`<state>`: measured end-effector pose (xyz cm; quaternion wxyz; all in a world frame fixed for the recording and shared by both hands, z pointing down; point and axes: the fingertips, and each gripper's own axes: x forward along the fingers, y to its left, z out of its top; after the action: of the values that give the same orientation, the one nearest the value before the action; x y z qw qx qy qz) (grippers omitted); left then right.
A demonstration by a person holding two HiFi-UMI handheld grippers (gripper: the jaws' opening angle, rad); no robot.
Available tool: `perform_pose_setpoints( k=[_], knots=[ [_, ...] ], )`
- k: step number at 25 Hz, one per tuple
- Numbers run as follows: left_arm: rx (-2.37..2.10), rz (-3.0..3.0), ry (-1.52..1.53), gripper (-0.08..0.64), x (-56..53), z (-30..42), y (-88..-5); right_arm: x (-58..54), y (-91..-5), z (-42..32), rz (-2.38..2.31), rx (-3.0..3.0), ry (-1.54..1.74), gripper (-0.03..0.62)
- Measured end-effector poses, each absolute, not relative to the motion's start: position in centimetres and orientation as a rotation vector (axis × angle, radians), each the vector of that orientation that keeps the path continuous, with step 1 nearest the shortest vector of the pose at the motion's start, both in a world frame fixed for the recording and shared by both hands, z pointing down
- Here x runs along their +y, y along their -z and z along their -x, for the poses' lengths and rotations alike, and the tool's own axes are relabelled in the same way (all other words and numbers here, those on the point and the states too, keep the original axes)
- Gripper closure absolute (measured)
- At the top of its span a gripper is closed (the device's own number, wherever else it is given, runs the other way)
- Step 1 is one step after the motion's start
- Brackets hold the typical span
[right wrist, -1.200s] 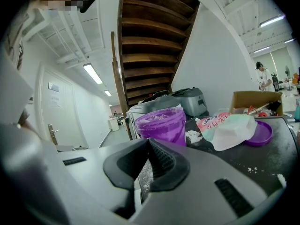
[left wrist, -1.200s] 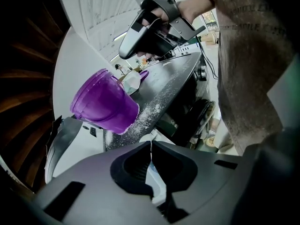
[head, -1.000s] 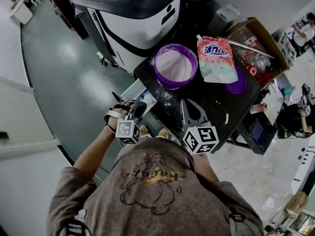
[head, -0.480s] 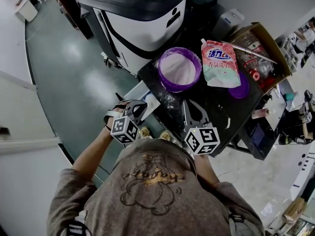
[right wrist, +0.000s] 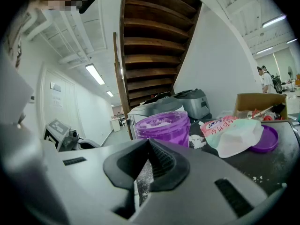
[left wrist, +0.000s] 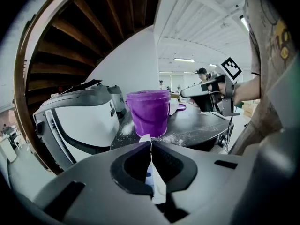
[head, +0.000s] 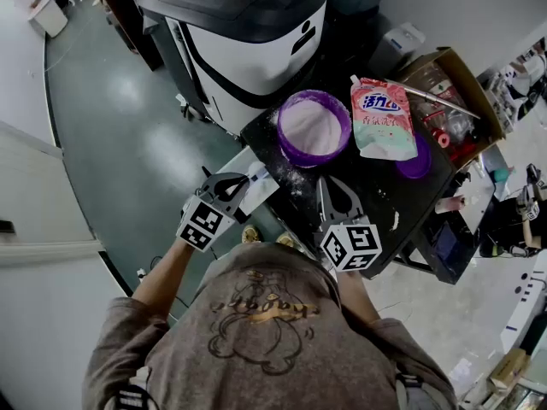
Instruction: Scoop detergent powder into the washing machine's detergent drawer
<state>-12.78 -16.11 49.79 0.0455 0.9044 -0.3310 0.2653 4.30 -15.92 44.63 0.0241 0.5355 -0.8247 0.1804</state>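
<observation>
A purple bucket (head: 314,126) full of white powder stands on the black table (head: 376,190), below the washing machine (head: 248,32). My left gripper (head: 244,180) hovers off the table's left edge, shut on a thin white piece with blue marks (left wrist: 153,184); it looks like the wall of the white detergent drawer (head: 258,188). The right gripper (head: 325,181) hangs over the table's near side, shut and holding nothing, its tips pointed at the bucket (right wrist: 164,125). From the left gripper view the bucket (left wrist: 149,111) is straight ahead, with the right gripper (left wrist: 193,92) to its right.
A pink and green detergent bag (head: 383,118) lies right of the bucket, partly over a purple lid (head: 416,162). A cardboard box (head: 453,79) of odds and ends sits at the table's far right. Spilled powder (head: 291,173) dusts the table. Grey-green floor lies to the left.
The left gripper has drawn back to the lower left, its marker cube turning, with the white piece still in it. The right gripper has hardly moved.
</observation>
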Motion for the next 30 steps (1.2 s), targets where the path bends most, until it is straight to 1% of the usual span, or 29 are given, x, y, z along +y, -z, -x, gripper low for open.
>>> perform_pose_setpoints(
  k=[5, 16, 30],
  knots=[
    [-1.099, -2.682, -0.612, 0.537, -16.6, 13.4, -48.0, -16.1, -44.4, -4.4, -1.662, -2.548, -0.549, 0.591],
    [-1.264, -2.605, -0.372, 0.537, -17.7, 14.5, -45.1, -16.4, -44.5, -4.3, -1.664, -2.536, -0.521, 0.591],
    [-1.414, -2.557, -0.211, 0.537, -18.8, 16.5, -42.1, -16.2, -44.3, -5.1, -1.698, -2.524, -0.508, 0.591]
  ],
)
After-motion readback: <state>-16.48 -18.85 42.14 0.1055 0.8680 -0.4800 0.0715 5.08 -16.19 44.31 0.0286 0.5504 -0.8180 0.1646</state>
